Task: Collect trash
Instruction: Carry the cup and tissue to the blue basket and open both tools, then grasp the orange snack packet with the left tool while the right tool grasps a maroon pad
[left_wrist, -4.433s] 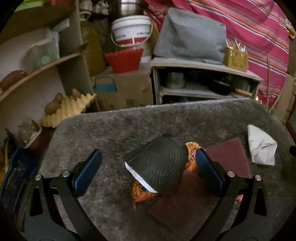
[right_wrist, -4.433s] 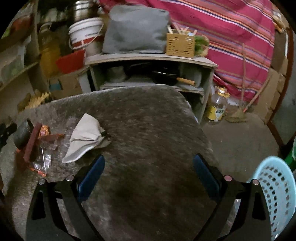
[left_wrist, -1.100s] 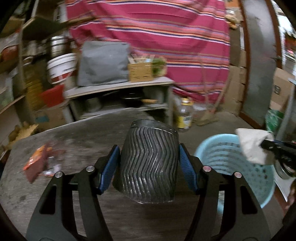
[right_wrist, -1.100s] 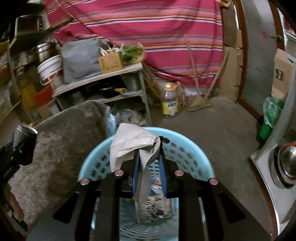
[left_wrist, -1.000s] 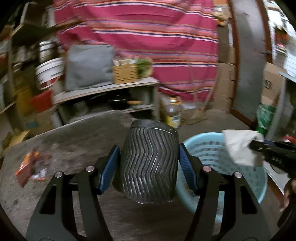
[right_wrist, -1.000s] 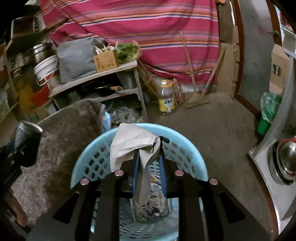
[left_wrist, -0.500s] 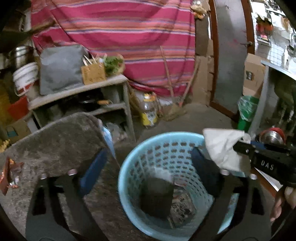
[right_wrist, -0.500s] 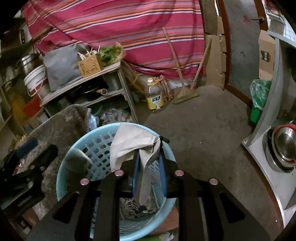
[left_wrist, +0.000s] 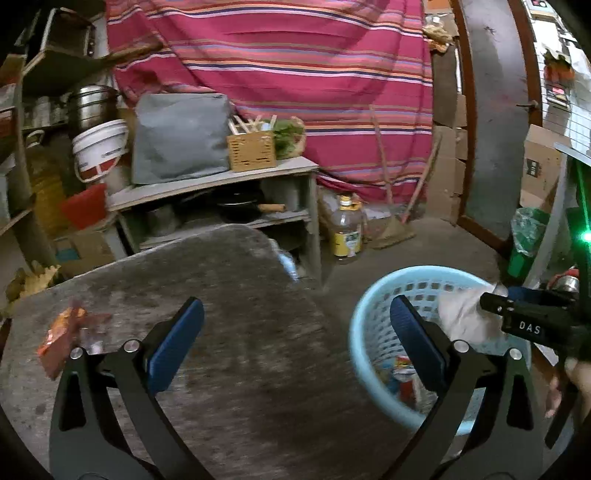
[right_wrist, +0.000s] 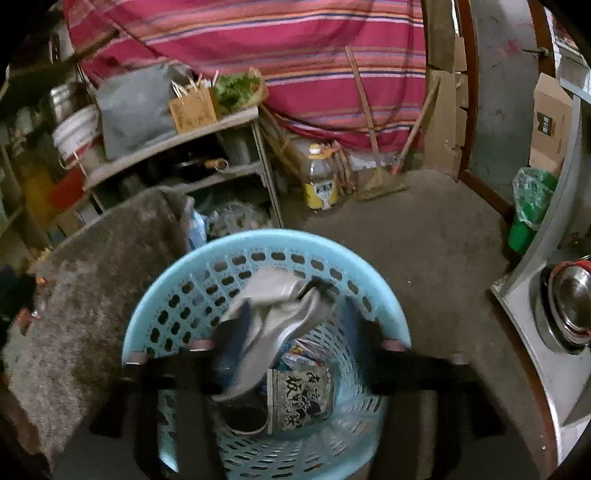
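The light blue plastic basket (right_wrist: 258, 236) stands on the floor beside the grey table (right_wrist: 92, 277). My right gripper (right_wrist: 291, 321) hangs over it, jaws opening and blurred. The white crumpled wad (right_wrist: 273, 317) is loose between them, draped against the left finger and dropping. At the basket's bottom lie the black ribbed cup (right_wrist: 245, 419) and a printed packet (right_wrist: 299, 398). My left gripper (left_wrist: 295, 306) is over the table's right end with its jaws opening wide and nothing between them. The basket (left_wrist: 424, 271) is to its right, with the wad (left_wrist: 461, 314) at the right gripper's tip. An orange wrapper (left_wrist: 61, 332) lies on the table.
Behind the table (left_wrist: 221, 277) a shelf unit (left_wrist: 207, 184) holds a grey bag and a wicker box. An oil bottle (left_wrist: 345, 236) and a broom (left_wrist: 395, 225) stand on the floor. A green bag (right_wrist: 532, 206) and a steel pot (right_wrist: 569, 295) are at the right.
The left gripper let the black cup drop into the basket, opened wide and swung left back over the table. The right jaws spread and let go of the white wad.
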